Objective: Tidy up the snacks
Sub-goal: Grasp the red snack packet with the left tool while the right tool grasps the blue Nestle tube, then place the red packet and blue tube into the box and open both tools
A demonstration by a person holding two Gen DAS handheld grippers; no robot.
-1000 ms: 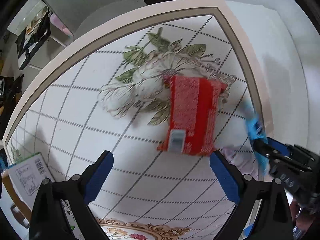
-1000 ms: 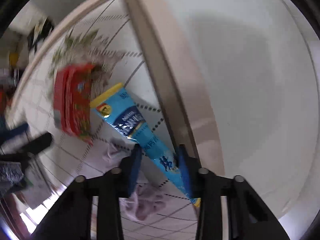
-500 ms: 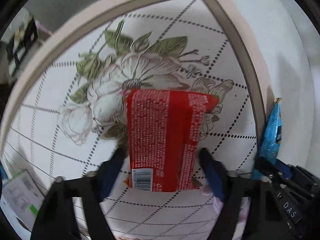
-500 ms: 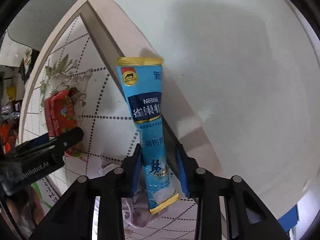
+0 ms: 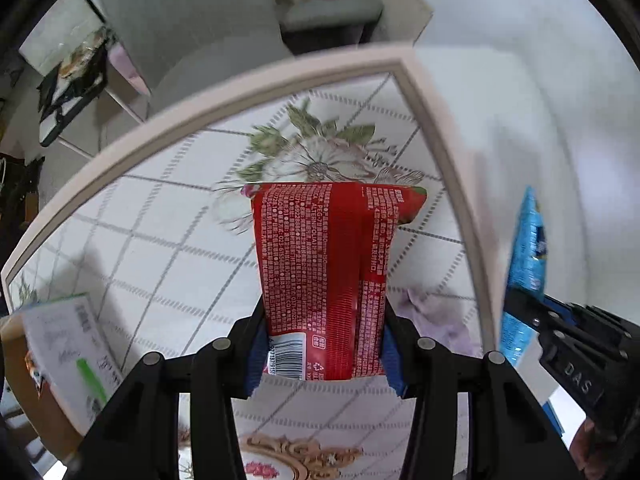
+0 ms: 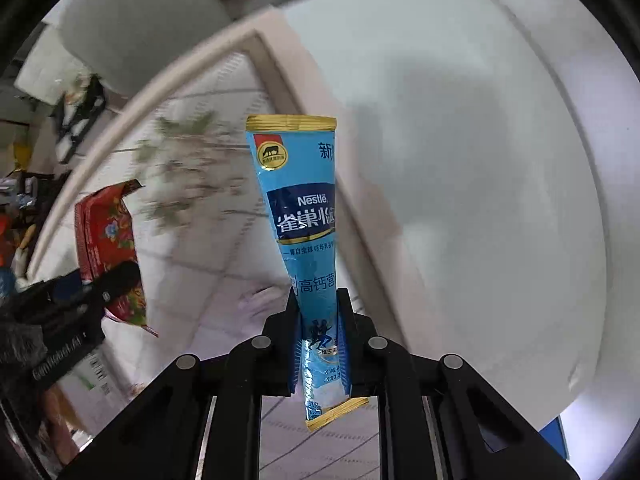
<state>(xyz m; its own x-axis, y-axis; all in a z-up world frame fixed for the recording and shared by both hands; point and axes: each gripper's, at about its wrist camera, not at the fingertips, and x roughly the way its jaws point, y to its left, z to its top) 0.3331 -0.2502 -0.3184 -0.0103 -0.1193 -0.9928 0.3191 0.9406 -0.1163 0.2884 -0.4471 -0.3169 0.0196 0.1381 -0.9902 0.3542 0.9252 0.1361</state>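
A red snack packet (image 5: 324, 276) with white print and a barcode hangs above the flowered tablecloth (image 5: 160, 248), my left gripper (image 5: 320, 344) shut on its lower end. In the right wrist view the same red packet (image 6: 108, 236) shows at the left in that gripper. A long blue Nestle sachet (image 6: 304, 216) with gold ends stands upright off the table, and my right gripper (image 6: 318, 312) is shut on its lower part. The blue sachet (image 5: 528, 256) also appears at the right edge of the left wrist view.
A white box with a green mark (image 5: 68, 356) lies at the table's left edge. A pale pink cloth (image 5: 436, 312) sits near the tablecloth's beige border. White floor (image 6: 480, 160) lies to the right; a grey chair (image 5: 192, 28) and shelf clutter stand beyond the table.
My left gripper closed on the red packet and lifted it off the cloth. My right gripper raised the blue sachet upright, away from the table.
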